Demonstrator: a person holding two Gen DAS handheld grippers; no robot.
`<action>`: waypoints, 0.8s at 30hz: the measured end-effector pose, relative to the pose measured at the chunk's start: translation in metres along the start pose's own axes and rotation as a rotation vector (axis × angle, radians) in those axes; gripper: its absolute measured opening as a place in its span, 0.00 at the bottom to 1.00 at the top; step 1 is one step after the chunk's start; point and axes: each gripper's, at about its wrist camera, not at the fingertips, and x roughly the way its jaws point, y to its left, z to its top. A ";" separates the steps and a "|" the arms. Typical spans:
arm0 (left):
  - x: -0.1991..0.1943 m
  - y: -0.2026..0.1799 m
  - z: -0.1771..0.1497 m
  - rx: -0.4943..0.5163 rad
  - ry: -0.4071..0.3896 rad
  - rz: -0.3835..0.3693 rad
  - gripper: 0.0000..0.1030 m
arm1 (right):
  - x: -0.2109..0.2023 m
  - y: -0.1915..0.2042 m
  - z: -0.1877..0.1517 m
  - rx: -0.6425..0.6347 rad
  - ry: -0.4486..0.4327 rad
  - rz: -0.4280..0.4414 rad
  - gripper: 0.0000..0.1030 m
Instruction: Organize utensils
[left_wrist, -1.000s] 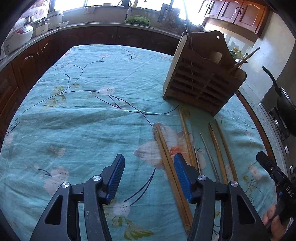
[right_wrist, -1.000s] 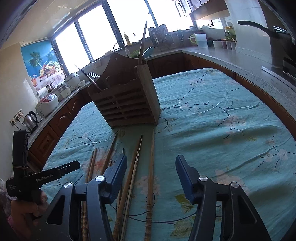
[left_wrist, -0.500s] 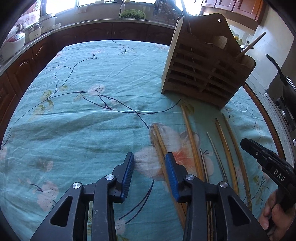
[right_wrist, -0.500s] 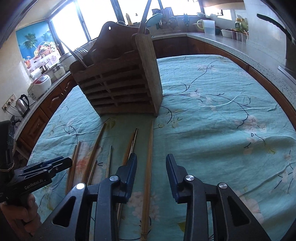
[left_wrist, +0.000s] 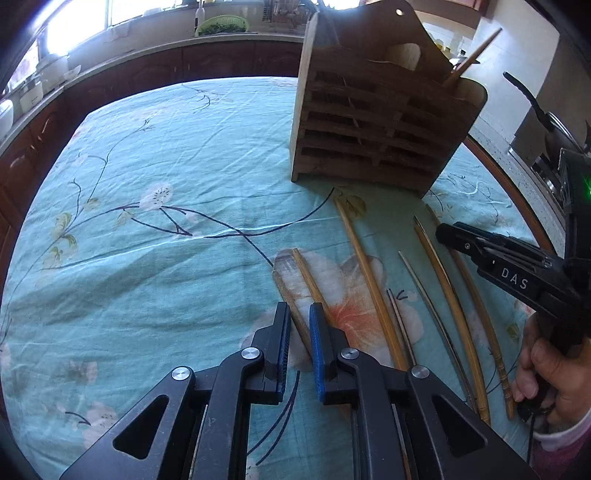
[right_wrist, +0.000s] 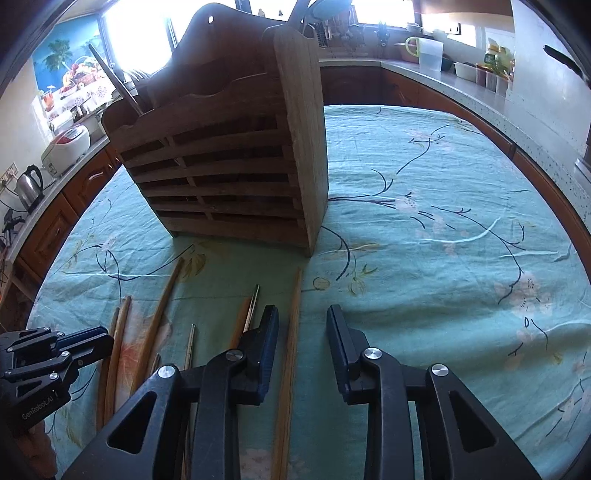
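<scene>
**Grippers closing over chopsticks on the cloth**

Left gripper (left_wrist: 297, 314): jaws narrowing around the leftmost chopstick (left_wrist: 295, 310), contact unclear. Right gripper (right_wrist: 302, 325): jaws closing, apart, rightmost chopstick (right_wrist: 291, 332) lying between them. Wooden holder (right_wrist: 236, 162) standing upright just beyond, on the floral tablecloth (right_wrist: 443, 258).

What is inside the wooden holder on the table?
One thin stick leans out of the top of the holder, at the end away from its broad side panel. A pale rounded thing shows through a cutout in the back board. The slats cover whatever lies lower inside.
</scene>
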 end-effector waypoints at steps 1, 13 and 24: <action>0.001 0.001 0.002 -0.009 0.008 -0.002 0.10 | 0.002 0.001 0.001 -0.007 0.002 -0.004 0.27; 0.007 -0.011 0.001 0.008 -0.045 0.048 0.03 | 0.010 0.010 0.008 -0.061 0.002 -0.024 0.06; -0.068 0.005 -0.005 -0.051 -0.164 -0.106 0.03 | -0.080 -0.001 -0.001 0.037 -0.146 0.147 0.05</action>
